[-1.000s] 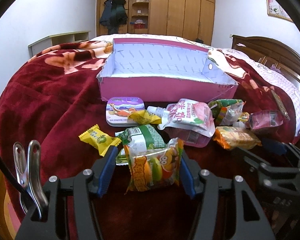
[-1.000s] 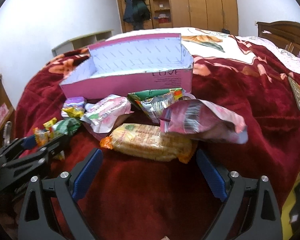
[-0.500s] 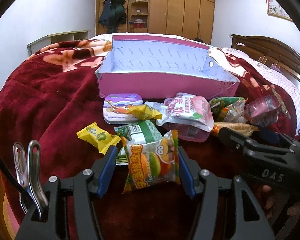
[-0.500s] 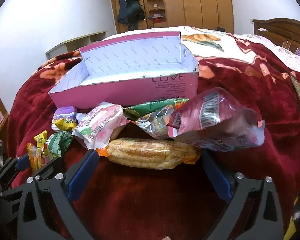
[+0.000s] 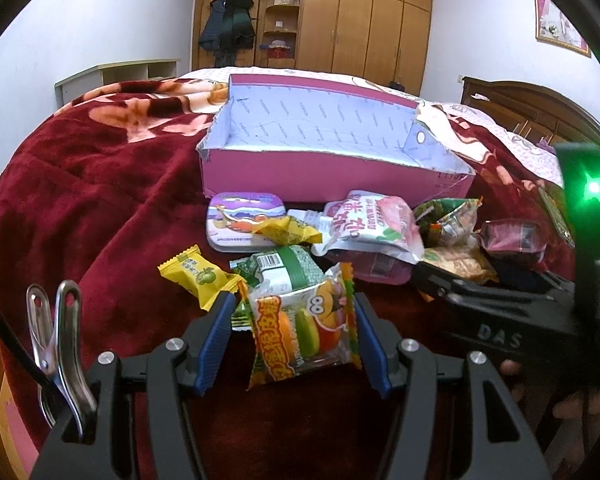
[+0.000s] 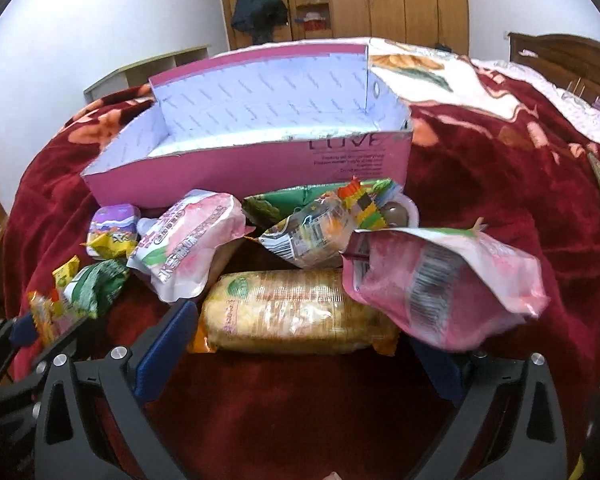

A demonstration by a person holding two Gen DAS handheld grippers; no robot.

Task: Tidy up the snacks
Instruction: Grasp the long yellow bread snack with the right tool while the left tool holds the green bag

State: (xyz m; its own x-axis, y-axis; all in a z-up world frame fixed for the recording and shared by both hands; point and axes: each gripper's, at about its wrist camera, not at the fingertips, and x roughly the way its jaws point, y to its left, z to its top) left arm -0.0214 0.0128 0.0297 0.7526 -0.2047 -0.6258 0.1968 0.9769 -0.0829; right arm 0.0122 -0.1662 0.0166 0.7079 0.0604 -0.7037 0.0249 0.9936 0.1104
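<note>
An empty pink box sits on the red blanket, with a pile of snacks in front of it. My left gripper is open around an orange burger-gummy packet; its right pad touches the packet's edge. My right gripper is open around a long yellow cracker pack; a pink pouch lies over the pack's right end and hides my right finger. The box also shows in the right wrist view.
Other snacks: a purple tin, a yellow candy, a green packet, a pink-white pouch, a green-orange bag. The right gripper's body lies close to the right of the left one.
Both grippers have moved forward toward the pile. The right gripper now straddles the cracker pack. The left gripper has narrowed slightly around the gummy packet.
</note>
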